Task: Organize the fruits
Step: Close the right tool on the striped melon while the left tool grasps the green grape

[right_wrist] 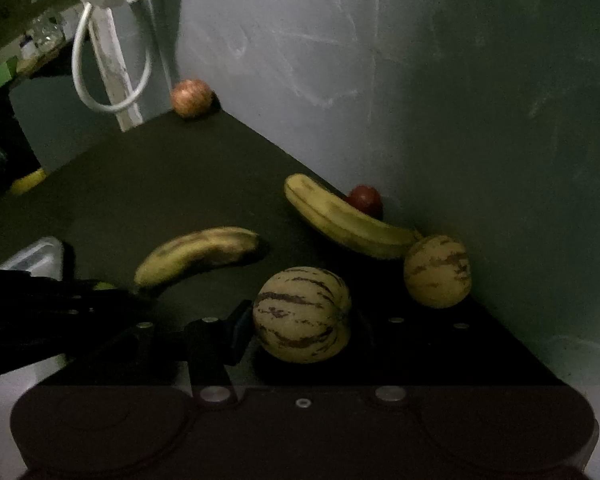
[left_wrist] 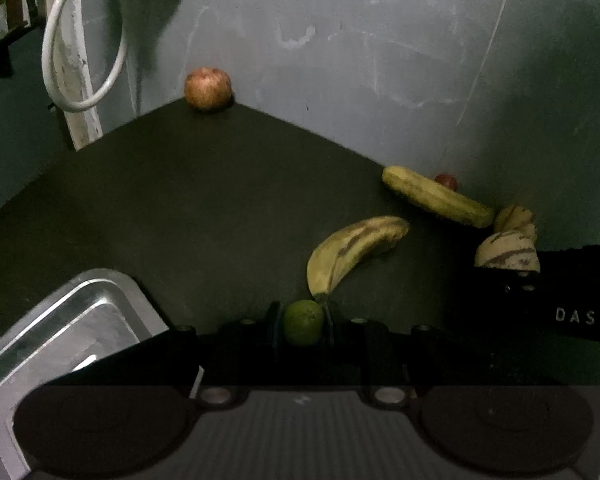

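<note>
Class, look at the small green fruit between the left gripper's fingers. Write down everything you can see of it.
The green fruit is small, round and smooth-skinned, like a lime, with a tiny dark stem scar facing the camera. The left gripper is shut on it, one finger on each side. Its lower part is hidden behind the gripper. A banana's stem end lies just beyond it; contact is unclear.

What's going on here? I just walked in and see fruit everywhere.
A person is sorting fruit on a dark table with two handheld grippers. The left gripper is shut on a small green lime, near a metal tray. The right gripper has a striped melon between its fingers. Two bananas, another melon and apples lie loose.
</note>
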### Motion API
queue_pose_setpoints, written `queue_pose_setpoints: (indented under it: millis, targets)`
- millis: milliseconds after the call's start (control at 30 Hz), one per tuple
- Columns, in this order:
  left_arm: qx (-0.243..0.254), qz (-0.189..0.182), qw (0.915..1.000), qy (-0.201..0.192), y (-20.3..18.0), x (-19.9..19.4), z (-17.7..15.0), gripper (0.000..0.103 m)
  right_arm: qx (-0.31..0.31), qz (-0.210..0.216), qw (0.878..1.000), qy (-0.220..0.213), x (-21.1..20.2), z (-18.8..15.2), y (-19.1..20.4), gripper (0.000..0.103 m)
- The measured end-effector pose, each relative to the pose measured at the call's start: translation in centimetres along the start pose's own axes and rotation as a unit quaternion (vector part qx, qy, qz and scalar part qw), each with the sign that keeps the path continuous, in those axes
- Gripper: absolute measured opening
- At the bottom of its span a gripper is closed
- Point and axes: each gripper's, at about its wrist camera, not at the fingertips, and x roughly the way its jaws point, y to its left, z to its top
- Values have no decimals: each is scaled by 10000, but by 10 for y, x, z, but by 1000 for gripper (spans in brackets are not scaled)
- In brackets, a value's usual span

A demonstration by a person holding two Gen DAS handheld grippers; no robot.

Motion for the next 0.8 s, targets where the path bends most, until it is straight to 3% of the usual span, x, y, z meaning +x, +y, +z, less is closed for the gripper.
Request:
queue_pose_setpoints:
  millis: [467,800]
  targets:
    - [-397,336,9967,-625,15,-78,-3,22,-353,493,9967,-537,-77,7,43,54]
    - [-889,822,9873,-1028,42,-147,-28,22,-958,1093,9848,-946,-136,6,96,54]
